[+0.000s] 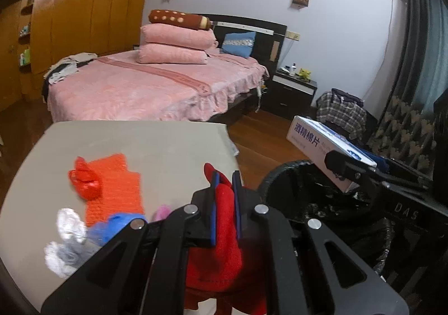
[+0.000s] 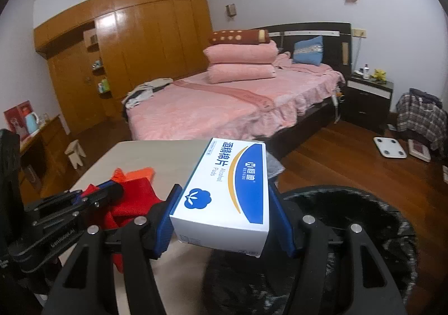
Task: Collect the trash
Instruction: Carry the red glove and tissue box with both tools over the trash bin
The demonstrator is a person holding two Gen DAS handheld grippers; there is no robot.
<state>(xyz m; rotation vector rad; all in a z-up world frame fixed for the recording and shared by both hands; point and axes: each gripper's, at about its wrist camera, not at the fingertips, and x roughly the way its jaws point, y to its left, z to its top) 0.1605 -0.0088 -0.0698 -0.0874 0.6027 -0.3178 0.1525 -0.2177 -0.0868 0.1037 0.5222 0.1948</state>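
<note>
We've got the right gripper clamped across the box, long axis pointing straight ahead, with the bin just below-right, while our left gripper pinches the red cloth farther off.

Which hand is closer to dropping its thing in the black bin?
The right gripper, probably. Its white and blue alcohol pads box hangs at the rim of the black bag-lined bin. The left gripper holds the red cloth above the beige table, beside the bin.
</note>
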